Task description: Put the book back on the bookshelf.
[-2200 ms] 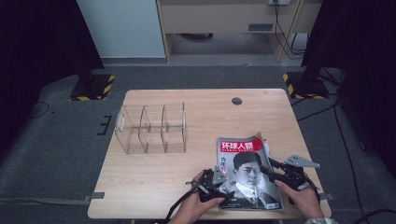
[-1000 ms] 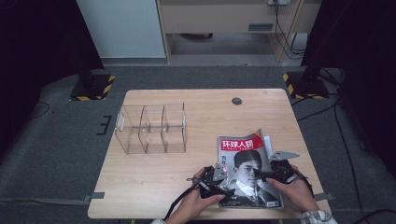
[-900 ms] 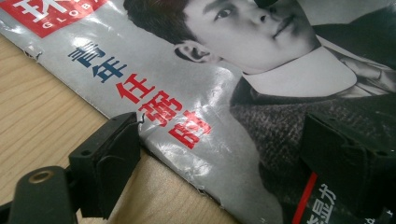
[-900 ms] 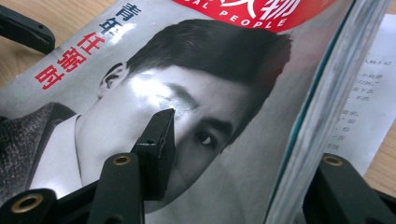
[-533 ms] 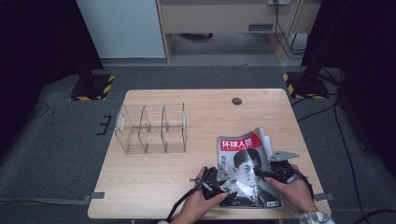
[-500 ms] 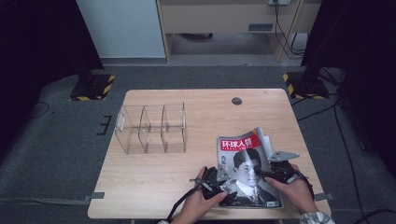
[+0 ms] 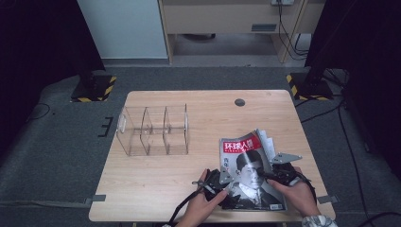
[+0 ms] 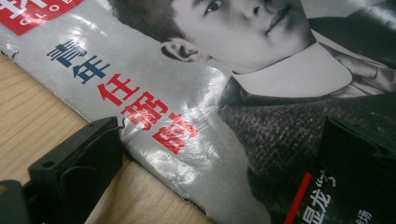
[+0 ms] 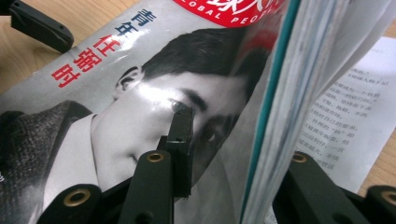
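Observation:
A magazine point(image 7: 241, 146) with a red title band and a portrait cover lies at the table's near right. My left gripper point(image 7: 229, 187) is at its left edge, open. In the left gripper view point(image 8: 219, 154) one jaw rests on the wood beside the cover point(image 8: 196, 93) and the other over it; they have widened within the last second. My right gripper point(image 7: 268, 176) is at the right edge. Its jaws point(image 9: 243, 154) have just been closing, one lying on the cover point(image 9: 140, 93), the other under a raised bundle of pages point(image 9: 275, 107), with a gap still showing.
A clear acrylic organizer point(image 7: 153, 132) with three compartments stands at the table's middle left. A dark round cable hole point(image 7: 239, 102) sits near the far edge. A printed inner page point(image 9: 355, 102) lies flat under the lifted bundle.
The right hand has come in a little to the left onto the magazine's right edge, and the pages there now stand raised. The left hand has stayed at the left edge.

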Motion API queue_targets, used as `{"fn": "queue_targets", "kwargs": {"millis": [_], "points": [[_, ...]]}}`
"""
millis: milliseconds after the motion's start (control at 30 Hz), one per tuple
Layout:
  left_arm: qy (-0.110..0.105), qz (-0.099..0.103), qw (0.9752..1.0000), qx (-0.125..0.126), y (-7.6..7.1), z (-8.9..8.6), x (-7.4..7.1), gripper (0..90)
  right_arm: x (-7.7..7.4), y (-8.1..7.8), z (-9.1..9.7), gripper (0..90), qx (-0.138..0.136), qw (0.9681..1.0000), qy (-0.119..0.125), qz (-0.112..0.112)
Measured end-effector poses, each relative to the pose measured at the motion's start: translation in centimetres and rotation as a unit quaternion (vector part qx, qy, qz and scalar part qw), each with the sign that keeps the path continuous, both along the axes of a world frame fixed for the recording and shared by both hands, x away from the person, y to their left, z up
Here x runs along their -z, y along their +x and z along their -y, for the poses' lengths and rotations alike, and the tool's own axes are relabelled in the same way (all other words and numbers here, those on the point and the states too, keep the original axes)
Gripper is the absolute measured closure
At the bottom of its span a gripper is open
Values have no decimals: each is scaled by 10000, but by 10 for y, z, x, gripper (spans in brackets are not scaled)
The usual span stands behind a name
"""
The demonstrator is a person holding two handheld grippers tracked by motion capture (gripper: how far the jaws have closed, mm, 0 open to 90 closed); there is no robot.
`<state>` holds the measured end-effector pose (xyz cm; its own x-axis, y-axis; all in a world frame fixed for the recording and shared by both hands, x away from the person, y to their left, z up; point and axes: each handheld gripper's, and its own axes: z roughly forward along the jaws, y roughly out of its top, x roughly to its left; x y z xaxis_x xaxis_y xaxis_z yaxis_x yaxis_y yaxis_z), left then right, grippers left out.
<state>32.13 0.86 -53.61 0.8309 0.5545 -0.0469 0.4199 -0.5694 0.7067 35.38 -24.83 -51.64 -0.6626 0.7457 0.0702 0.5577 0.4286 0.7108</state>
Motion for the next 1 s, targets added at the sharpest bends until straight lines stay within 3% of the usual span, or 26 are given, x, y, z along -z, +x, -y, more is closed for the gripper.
{"fn": "queue_targets", "kwargs": {"millis": [167, 333, 500, 633, 767, 867, 1000], "points": [[9, 1, 10000, -44, -1, 1, 0, 0, 1, 0, -3, 621, -19, 9999, -105, -22], [18, 8, 10000, -35, -1, 1, 0, 0, -1, -2, -3, 735, 70, 10000, -27, 61], [-33, -6, 10000, -57, -1, 1, 0, 0, 0, -3, -3, 784, 115, 9999, 32, 89], [-51, -32, 10000, -74, -1, 0, 0, 0, -1, -4, -1, 836, 239, 9995, 224, 14], [-132, -20, 9997, -183, 0, -2, -1, 30, -1, -3, 1, 868, 254, 9991, 336, 70], [-273, -182, 9993, -172, 2, -7, -2, 33, -1, -3, 2, 871, 223, 9990, 387, 100], [-509, -190, 9975, -454, 6, -15, -4, 45, -3, -5, 4, 874, 208, 9981, 556, 147]]}}
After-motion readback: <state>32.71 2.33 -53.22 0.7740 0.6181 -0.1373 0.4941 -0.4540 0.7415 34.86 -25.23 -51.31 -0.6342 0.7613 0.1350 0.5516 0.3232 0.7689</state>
